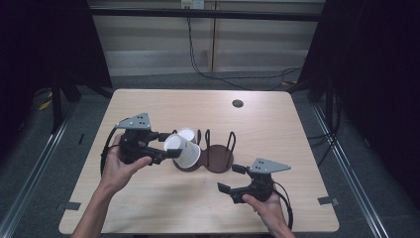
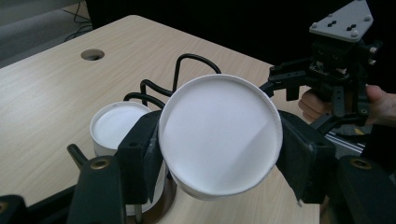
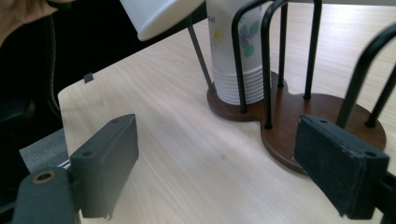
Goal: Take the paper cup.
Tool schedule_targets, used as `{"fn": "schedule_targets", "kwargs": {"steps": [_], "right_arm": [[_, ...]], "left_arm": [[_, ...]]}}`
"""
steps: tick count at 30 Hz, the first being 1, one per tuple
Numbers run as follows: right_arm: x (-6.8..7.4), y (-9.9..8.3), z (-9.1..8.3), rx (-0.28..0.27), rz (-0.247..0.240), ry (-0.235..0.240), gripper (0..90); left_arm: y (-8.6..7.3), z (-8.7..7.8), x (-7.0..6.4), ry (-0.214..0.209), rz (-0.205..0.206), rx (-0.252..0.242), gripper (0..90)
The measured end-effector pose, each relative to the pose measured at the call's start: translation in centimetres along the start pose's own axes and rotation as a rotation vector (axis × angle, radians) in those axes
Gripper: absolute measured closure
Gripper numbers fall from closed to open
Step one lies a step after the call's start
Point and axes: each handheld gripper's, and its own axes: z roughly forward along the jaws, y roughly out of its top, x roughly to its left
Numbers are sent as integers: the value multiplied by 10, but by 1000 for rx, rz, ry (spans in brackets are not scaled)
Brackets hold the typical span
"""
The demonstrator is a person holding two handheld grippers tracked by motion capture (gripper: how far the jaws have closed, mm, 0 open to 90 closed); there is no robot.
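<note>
My left gripper [image 1: 171,144] is shut on a white paper cup [image 1: 182,151], held tilted with its mouth toward the camera [image 2: 219,133], just above the left ring of a brown cup holder [image 1: 218,157] with black wire loops. A stack of white cups [image 1: 187,134] stands upright in that holder [image 2: 116,128], its flower-printed side [image 3: 236,51] behind the wires. My right gripper [image 1: 229,179] is open on the table's near right, jaws wide apart, pointing at the holder's base [image 3: 322,126]. The held cup's bottom edge [image 3: 159,16] hangs at the top of the right gripper view.
A round cable hole [image 1: 237,103] sits near the table's far edge. The light wooden table [image 1: 277,124] has dark floor rails on both sides. Cables trail across the floor behind it.
</note>
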Motion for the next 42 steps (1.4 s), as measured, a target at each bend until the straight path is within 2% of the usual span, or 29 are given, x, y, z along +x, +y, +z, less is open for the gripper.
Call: {"fn": "schedule_targets", "kwargs": {"steps": [6,12,14,17,18,21,22,24,27,33,35,37,42], "right_arm": [[4,15,8,9,-29,23,136],[5,29,16,20,-51,38,136],[4,33,19,16,-53,42,137],[4,39,24,14,-60,63,138],[5,40,26,11,-61,70,138],[7,37,32,14,-61,93,136],[8,34,33,15,-54,106,137],[10,28,36,48,-71,101,136],[10,24,37,40,-67,113,136],[12,24,40,35,-104,134,143],[13,24,40,20,-114,135,156],[14,25,40,4,-126,141,166],[18,24,44,8,-152,165,170]], "left_arm": [[-8,8,-2,-13,-10,9,375],[-16,19,-1,-39,-38,57,375],[-19,21,-1,-47,-51,59,375],[-20,25,-4,-51,-39,80,374],[-19,26,-6,-65,-42,76,375],[-19,30,-8,-74,-55,67,374],[-19,32,-8,-77,-53,79,374],[-19,35,-10,-93,-53,79,375],[-17,39,-14,-117,-50,87,375],[-17,38,-15,-134,-55,84,375],[-17,38,-16,-154,-60,83,375],[-16,39,-18,-139,-44,99,375],[-13,45,-22,-160,-42,111,375]]}}
